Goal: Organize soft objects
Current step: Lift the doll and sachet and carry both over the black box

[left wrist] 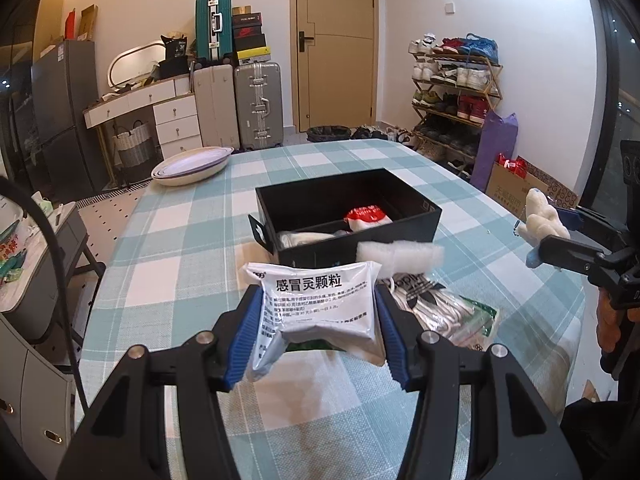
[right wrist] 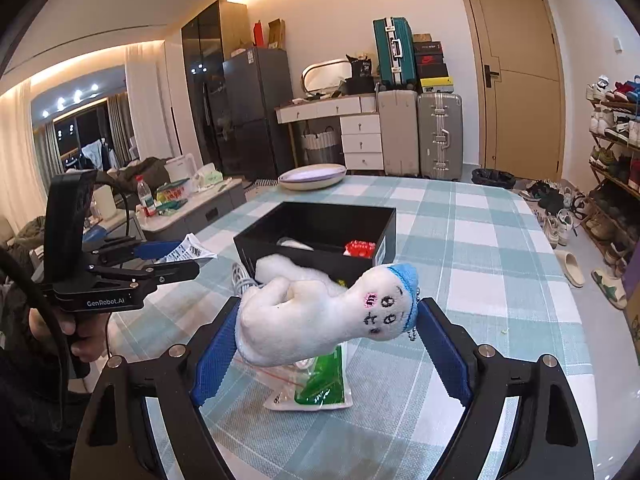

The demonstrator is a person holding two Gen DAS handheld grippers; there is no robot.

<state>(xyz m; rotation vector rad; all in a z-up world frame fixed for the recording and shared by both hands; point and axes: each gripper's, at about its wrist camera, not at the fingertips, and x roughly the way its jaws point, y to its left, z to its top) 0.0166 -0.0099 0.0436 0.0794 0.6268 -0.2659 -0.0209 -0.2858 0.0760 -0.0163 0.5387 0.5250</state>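
left gripper (left wrist: 318, 320) pinches medicine sachet (left wrist: 316, 300), aloft | right gripper (right wrist: 326, 344) clamps plush toy (right wrist: 320, 316) crosswise | black box (left wrist: 348, 208) just ahead of both | risk: overhanging plush head snags box rim, sachet slips

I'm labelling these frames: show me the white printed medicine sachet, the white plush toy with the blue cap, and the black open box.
white printed medicine sachet (left wrist: 316, 300), left wrist view, printed front
white plush toy (right wrist: 304, 320), right wrist view, body
black open box (left wrist: 400, 232), left wrist view, near wall
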